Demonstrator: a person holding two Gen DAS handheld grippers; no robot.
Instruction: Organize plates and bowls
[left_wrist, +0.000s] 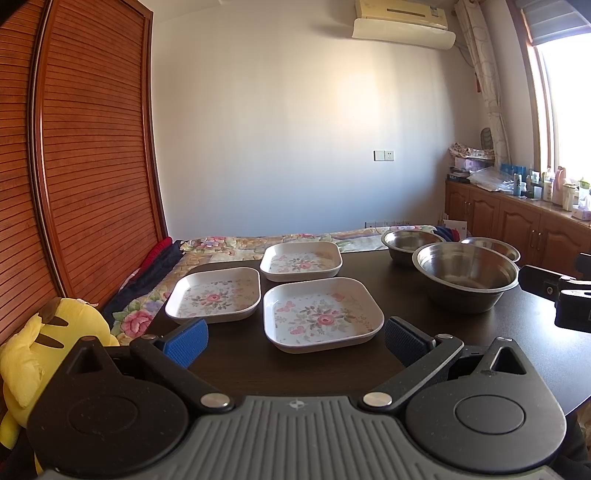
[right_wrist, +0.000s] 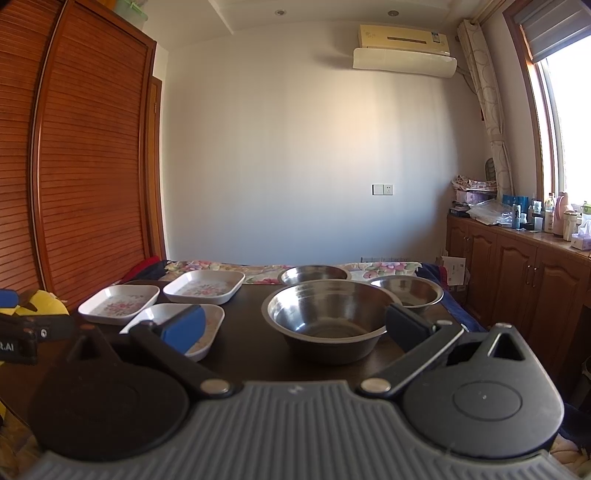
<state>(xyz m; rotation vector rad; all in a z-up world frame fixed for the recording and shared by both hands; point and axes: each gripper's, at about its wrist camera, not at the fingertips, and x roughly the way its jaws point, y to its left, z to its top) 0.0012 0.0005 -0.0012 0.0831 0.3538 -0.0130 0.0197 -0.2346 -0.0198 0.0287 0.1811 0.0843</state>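
Both grippers, left gripper (left_wrist: 295, 341) and right gripper (right_wrist: 295, 328), fingers spread wide, empty; floral plates (left_wrist: 322, 314) frame-center, steel bowls (right_wrist: 327, 317) right.

far bowl (left_wrist: 408, 242) partly hidden, nearest plate (right_wrist: 207, 325) behind jaws

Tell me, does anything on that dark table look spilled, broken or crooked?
Nothing stands out. Three white square floral plates sit flat and apart, three round steel bowls stand upright and empty on the dark table. Nothing is stacked yet; both claws are open.
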